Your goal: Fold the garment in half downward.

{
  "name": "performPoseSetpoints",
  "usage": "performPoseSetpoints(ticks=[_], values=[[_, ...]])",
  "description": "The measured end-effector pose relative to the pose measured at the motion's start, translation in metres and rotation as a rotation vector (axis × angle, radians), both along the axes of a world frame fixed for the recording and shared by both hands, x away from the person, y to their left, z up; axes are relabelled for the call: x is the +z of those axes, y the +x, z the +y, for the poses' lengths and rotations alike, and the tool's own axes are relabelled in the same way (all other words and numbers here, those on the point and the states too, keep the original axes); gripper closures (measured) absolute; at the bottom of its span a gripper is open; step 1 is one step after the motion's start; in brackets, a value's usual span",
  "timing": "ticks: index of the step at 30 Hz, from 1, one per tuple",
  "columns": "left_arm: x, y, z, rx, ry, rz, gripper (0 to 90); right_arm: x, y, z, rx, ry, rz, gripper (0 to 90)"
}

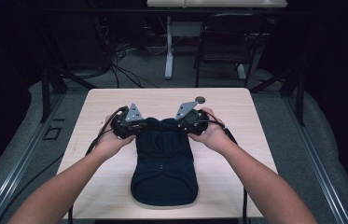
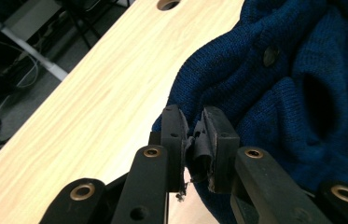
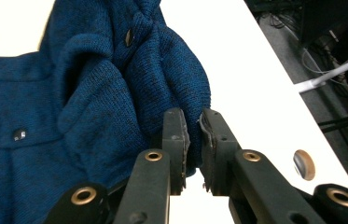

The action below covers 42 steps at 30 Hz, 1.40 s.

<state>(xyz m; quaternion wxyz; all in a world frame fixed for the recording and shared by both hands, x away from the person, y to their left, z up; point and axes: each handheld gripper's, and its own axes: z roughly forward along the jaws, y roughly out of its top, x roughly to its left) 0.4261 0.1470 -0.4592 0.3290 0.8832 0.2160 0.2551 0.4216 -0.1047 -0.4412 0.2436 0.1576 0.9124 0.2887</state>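
Observation:
A dark blue knitted sweater lies on the light wooden table, its far end bunched up between my hands. My left gripper is shut on the far left edge of the sweater, and a fold of knit sits pinched between its pads. My right gripper is shut on the far right edge, where the blue knit runs in between the two black jaws. Small buttons show on the front of the garment.
A round cable hole sits in the table near its far edge, just beyond my right gripper. Behind the table stand a black chair and a white desk leg, with cables on the floor.

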Motion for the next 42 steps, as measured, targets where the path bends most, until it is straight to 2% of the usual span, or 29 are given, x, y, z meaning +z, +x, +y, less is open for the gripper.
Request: performPoseSetpoints(ticks=[3,6,8,13,18,20,21,22,24,26,28,29,32,36,42], values=[[0.007,0.011,-0.002,0.036,0.001,-0.024,80.0,0.004,0.009,0.002,-0.023,-0.002,-0.01,80.5],[0.016,0.022,-0.005,0.078,-0.002,-0.055,80.0,0.011,0.022,0.005,-0.067,0.03,-0.033,80.4],[0.022,0.029,-0.006,0.099,-0.005,-0.073,80.0,0.016,0.029,0.006,-0.084,0.032,-0.045,80.2],[0.038,0.042,-0.01,0.127,-0.001,-0.105,80.0,0.028,0.044,0.009,-0.13,0.049,-0.08,80.1],[0.056,0.05,-0.014,0.138,-0.004,-0.14,79.9,0.044,0.054,0.009,-0.158,0.042,-0.12,80.1],[0.063,0.051,-0.015,0.139,-0.013,-0.168,79.9,0.052,0.057,0.009,-0.181,0.054,-0.14,80.0],[0.066,0.048,-0.015,0.142,-0.024,-0.194,79.9,0.054,0.057,0.008,-0.188,0.066,-0.157,79.9],[0.067,0.045,-0.016,0.137,-0.029,-0.207,79.9,0.056,0.055,0.007,-0.197,0.095,-0.181,79.8],[0.061,0.038,-0.017,0.116,0.004,-0.237,80.0,0.053,0.05,0.007,-0.196,0.099,-0.202,79.7],[0.044,0.027,-0.02,0.087,0.041,-0.232,80.0,0.042,0.043,0.006,-0.175,0.075,-0.2,79.7],[0.021,0.016,-0.021,0.067,0.058,-0.213,80.0,0.028,0.035,0.005,-0.147,0.046,-0.191,79.7],[0.014,0.014,-0.022,0.06,0.061,-0.198,80.0,0.019,0.031,0.005,-0.141,0.049,-0.18,79.7],[-0.005,0.006,-0.022,0.042,0.067,-0.168,79.9,0.005,0.023,0.003,-0.123,0.019,-0.152,79.7],[-0.014,0.003,-0.019,0.042,0.056,-0.141,79.9,-0.009,0.015,0.003,-0.111,0.024,-0.129,79.6],[-0.014,0.005,-0.015,0.048,0.04,-0.113,79.9,-0.008,0.012,0.004,-0.095,0.028,-0.118,79.5]])
